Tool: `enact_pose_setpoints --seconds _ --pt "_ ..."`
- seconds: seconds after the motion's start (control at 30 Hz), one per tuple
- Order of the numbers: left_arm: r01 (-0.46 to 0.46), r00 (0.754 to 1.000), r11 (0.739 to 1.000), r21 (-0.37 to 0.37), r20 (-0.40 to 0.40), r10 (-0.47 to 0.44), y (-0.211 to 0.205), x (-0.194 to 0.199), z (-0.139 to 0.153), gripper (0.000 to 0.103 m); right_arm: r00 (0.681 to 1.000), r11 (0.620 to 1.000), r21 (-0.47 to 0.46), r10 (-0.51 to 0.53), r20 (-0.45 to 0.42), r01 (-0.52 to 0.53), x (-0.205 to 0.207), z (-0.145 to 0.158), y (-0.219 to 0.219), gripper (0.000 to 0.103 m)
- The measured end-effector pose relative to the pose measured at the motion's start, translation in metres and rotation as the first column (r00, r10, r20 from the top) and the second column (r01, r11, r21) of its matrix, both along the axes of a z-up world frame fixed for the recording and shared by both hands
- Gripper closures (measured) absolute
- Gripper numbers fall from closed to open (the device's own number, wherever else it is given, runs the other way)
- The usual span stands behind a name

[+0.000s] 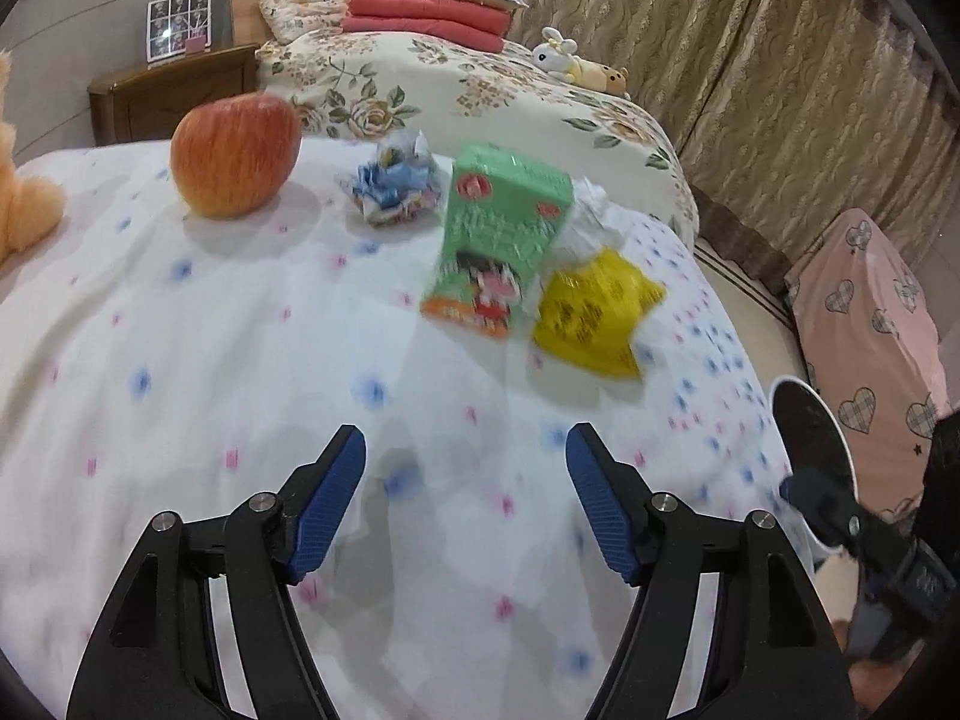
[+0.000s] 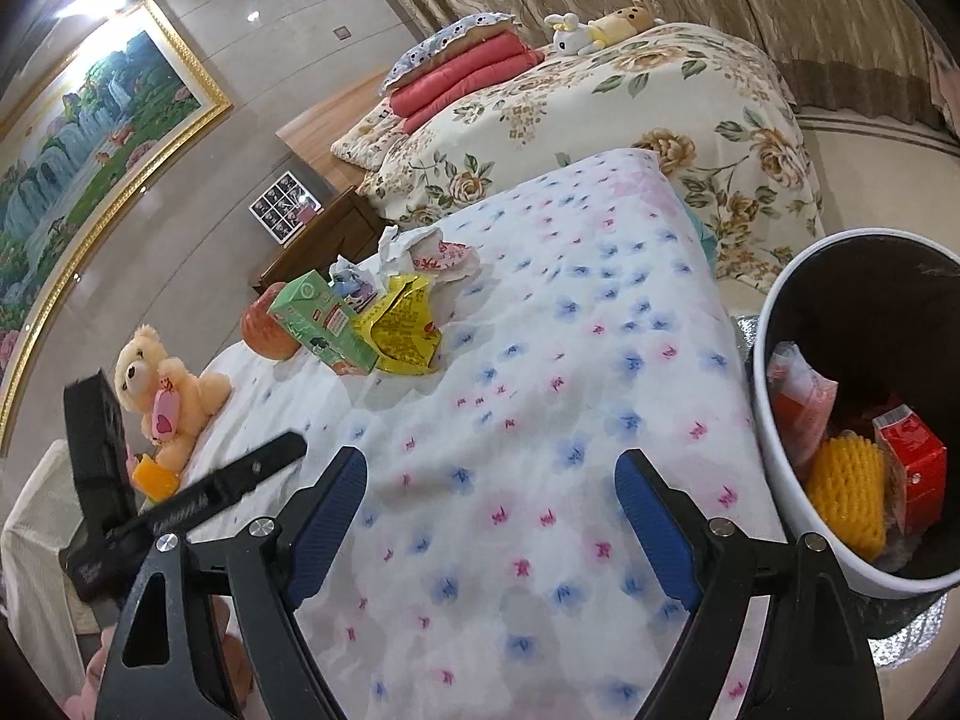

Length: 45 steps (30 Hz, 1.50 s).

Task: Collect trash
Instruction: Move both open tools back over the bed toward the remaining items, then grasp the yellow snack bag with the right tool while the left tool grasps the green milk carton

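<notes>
Left gripper (image 1: 465, 501) open above bedsheet (image 1: 180, 360); green carton (image 1: 498, 240) ahead.

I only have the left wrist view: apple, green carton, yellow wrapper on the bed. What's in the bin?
Observer: The bin already holds a red carton, yellow foam netting and an orange packet.
Operator: Any trash hidden behind the green carton?
Observer: Yes, a pink-and-white wrapper lies beyond the yellow wrapper.
Operator: Is the right gripper carrying anything?
Observer: No, the right gripper is open and empty over the bed.
</notes>
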<state>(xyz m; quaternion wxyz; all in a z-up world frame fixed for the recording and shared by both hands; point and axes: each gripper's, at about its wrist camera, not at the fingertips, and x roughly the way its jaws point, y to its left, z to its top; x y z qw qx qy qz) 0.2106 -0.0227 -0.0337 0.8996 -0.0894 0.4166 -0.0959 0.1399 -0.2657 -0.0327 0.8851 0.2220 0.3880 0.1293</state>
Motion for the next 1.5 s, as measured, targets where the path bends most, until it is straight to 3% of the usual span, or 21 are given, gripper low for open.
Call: enact_pose_setpoints --seconds 0.43,0.47,0.5,0.53,0.7,0.83,1.17,1.2,1.27,1.3,1.33,1.5 --pt "0.022 1.0 0.999 0.036 -0.01 -0.022 -0.01 0.071 -0.009 0.029 1.0 1.0 0.008 -0.022 -0.019 0.022 0.03 -0.008 0.012 0.017" --pt "0.025 1.0 0.999 0.027 -0.009 -0.024 -0.009 0.074 -0.009 0.034 1.0 1.0 -0.002 -0.024 -0.016 0.024 0.032 -0.008 0.015 0.017" --pt "0.034 0.999 0.999 0.012 -0.007 -0.034 -0.008 0.076 -0.009 0.051 1.0 1.0 -0.008 -0.025 -0.014 0.025 0.033 -0.007 0.016 0.017" --pt "0.054 0.998 0.999 -0.003 -0.009 -0.054 -0.006 0.078 -0.009 0.055 1.0 1.0 -0.015 -0.024 -0.013 0.024 0.034 -0.007 0.019 0.017" --pt "0.09 0.996 0.996 -0.018 0.011 -0.09 0.008 0.063 -0.005 0.059 0.999 0.998 -0.053 -0.031 -0.016 0.03 0.045 -0.009 0.037 0.015" --pt "0.096 0.995 0.994 -0.05 -0.019 -0.097 0.032 0.043 -0.007 0.059 1.0 0.997 -0.07 -0.019 -0.004 0.019 0.058 -0.008 0.059 0.015" --pt "0.097 0.995 0.995 -0.024 -0.027 -0.098 0.051 -0.002 -0.01 0.059 1.0 0.995 -0.096 -0.002 -0.002 0.001 0.09 -0.009 0.088 0.018" --pt "0.095 0.995 0.995 -0.019 -0.026 -0.096 0.05 -0.001 -0.01 0.059 1.0 0.995 -0.103 0.001 -0.004 -0.002 0.091 -0.009 0.089 0.02" --pt "0.086 0.996 0.996 -0.01 -0.023 -0.086 0.049 -0.002 -0.01 0.059 1.0 0.993 -0.114 0.01 0.001 -0.01 0.092 -0.009 0.091 0.037" --pt "0.082 0.996 0.997 -0.005 -0.02 -0.082 0.049 -0.002 -0.01 0.059 1.0 0.994 -0.112 0.016 -0.004 -0.016 0.093 -0.01 0.091 0.057" --pt "0.078 0.997 0.997 0.002 -0.019 -0.078 0.048 -0.003 -0.01 0.059 1.0 0.994 -0.107 0.018 -0.013 -0.02 0.093 -0.012 0.091 0.069" --pt "0.074 0.996 0.997 0.011 -0.044 -0.073 0.047 -0.011 -0.012 0.058 0.999 0.994 -0.103 0.04 0.023 -0.037 0.08 -0.006 0.091 0.069"
